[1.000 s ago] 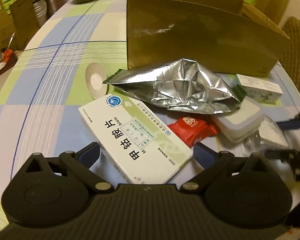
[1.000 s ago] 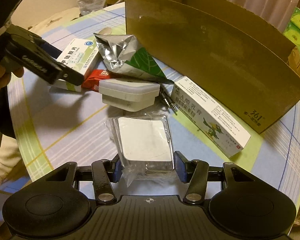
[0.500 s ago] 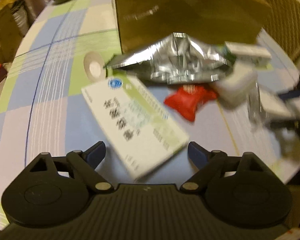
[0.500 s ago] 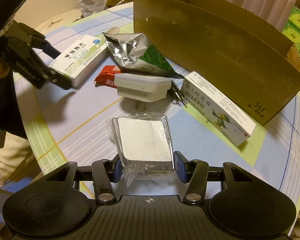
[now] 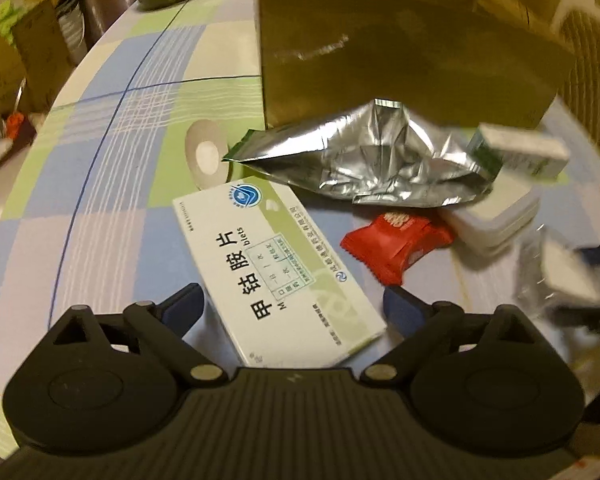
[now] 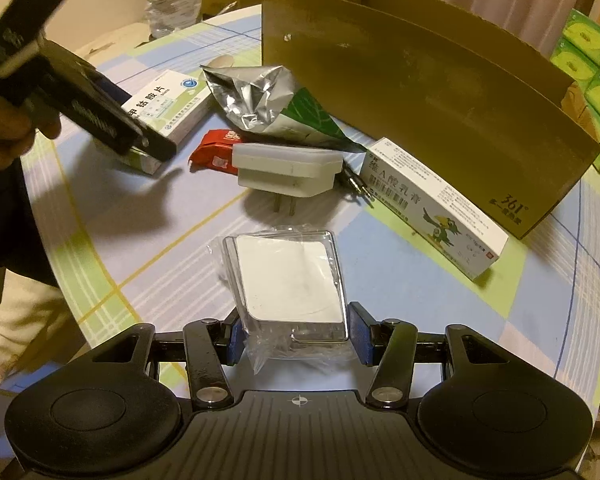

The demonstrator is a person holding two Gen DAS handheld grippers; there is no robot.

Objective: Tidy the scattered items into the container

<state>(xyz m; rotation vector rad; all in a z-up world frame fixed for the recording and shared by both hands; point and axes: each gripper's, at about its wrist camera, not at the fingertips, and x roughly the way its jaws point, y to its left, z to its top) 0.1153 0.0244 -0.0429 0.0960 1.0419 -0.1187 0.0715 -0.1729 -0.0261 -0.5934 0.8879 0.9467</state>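
Right wrist view shows our right gripper (image 6: 296, 336) pinching the crinkly plastic-wrapped white square pad (image 6: 288, 280) by its stiff edges, light but slippery, while our left gripper (image 5: 292, 308) opens astride the flat white-green cardboard medicine box (image 5: 276, 264).

Checked round table (image 5: 100, 184) under cardboard box (image 6: 420, 92), foil pouch (image 5: 372, 160), two cartons, red packet (image 5: 396, 244).
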